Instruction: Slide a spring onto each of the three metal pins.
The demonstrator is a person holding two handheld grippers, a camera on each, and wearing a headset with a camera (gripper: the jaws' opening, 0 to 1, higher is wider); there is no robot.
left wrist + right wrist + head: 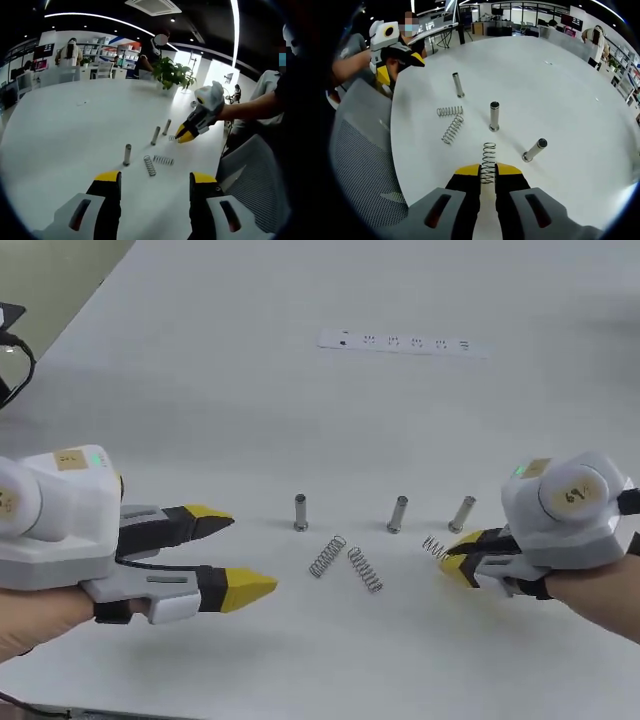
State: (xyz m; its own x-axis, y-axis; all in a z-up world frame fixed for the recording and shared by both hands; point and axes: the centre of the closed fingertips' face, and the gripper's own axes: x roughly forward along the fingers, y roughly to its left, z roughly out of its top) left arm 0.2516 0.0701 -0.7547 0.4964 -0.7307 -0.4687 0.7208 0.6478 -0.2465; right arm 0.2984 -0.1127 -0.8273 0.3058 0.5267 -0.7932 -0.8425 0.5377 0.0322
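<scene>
On the white table [300,410], the right gripper [488,172] is clamping a spring [489,156] endwise, seemingly aiming at the middle pin [494,116]; the left gripper [245,553] is idling wide open.

The white table [300,410] is broad and plain. Toward its near side three metal pins stand on end in a row, each apart from the next: the left pin [300,512], the middle pin [398,514] and the right pin [463,513]. Just in front, between the first two, the left spring [327,556] and the right spring [365,569] lie flat, close at their far ends and spreading apart. Well back lies a white power strip [404,343].
</scene>
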